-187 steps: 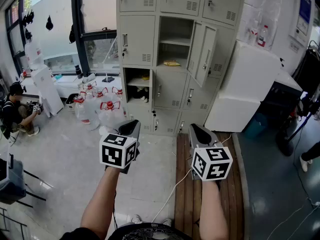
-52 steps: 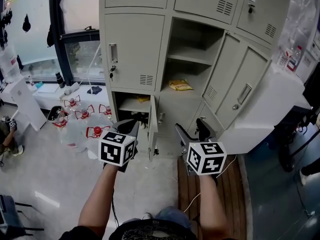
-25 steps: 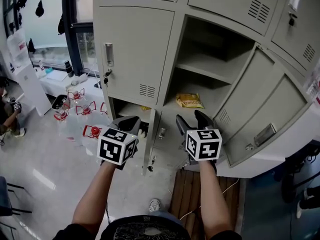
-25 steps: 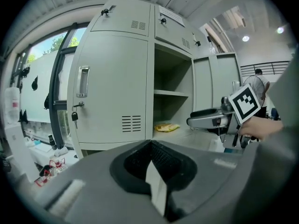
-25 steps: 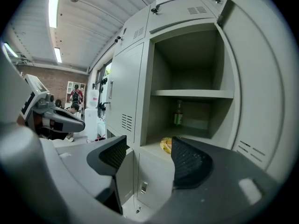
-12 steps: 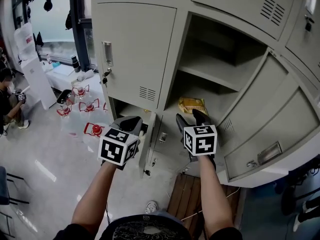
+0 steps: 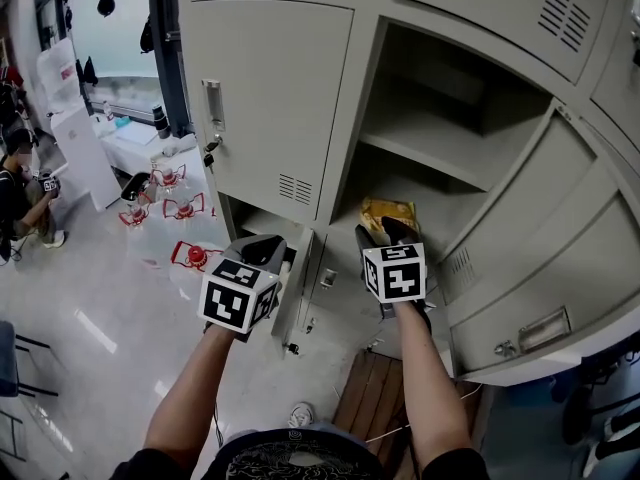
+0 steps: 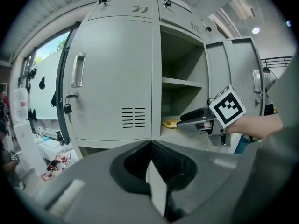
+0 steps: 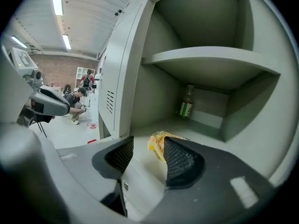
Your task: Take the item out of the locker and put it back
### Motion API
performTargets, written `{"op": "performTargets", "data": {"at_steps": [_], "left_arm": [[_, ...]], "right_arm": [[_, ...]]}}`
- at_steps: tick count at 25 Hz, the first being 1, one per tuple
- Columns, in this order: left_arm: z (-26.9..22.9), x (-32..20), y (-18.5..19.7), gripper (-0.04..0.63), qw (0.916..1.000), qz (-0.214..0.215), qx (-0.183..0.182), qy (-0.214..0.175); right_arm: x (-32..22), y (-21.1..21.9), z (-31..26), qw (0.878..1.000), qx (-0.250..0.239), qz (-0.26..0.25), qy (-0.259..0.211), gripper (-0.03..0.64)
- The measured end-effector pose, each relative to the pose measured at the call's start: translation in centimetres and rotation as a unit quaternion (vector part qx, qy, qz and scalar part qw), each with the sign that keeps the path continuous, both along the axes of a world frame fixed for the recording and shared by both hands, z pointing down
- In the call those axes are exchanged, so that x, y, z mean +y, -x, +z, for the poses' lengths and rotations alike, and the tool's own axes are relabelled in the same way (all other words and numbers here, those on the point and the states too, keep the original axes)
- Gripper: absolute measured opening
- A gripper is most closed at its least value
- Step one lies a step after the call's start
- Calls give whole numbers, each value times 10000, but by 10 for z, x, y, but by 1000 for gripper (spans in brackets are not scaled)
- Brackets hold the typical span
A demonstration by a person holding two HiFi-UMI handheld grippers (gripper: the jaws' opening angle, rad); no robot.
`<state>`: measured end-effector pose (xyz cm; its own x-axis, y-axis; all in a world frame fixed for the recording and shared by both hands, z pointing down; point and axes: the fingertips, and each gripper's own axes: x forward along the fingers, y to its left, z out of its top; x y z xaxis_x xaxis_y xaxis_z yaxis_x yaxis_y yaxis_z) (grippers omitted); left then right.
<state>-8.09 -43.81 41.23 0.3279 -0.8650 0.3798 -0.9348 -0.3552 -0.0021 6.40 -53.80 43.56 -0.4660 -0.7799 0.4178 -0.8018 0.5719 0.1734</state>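
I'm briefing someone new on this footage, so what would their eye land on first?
The open locker compartment fills the upper right of the head view, with a yellow snack packet lying on its floor and a bottle standing at the back. The right gripper, jaws apart, is poised just in front of the packet. The left gripper, jaws together, hangs lower, below the closed door.

Locker (image 7: 270,98): painted sheet metal, smooth, matt.
Packet (image 9: 158,141): crinkled yellow film, slight gloss.
Bottle (image 9: 186,101): clear plastic.
Floor (image 7: 110,308): smooth, glossy, reflective.
Boards (image 7: 365,398): brown wood, matt.
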Motion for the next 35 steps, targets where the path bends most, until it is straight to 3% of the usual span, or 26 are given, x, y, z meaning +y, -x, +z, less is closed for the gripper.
{"op": "performTargets", "data": {"at_steps": [16,35], "left_arm": [[6,-7,5,2,9997,-238,9,29],[3,1,20,2,9993,-358,70,53]], "right_arm": [[-21,4,19,9986,523,-121,-5,134],[-19,1,13,9990,400,-21,-199,41]]}}
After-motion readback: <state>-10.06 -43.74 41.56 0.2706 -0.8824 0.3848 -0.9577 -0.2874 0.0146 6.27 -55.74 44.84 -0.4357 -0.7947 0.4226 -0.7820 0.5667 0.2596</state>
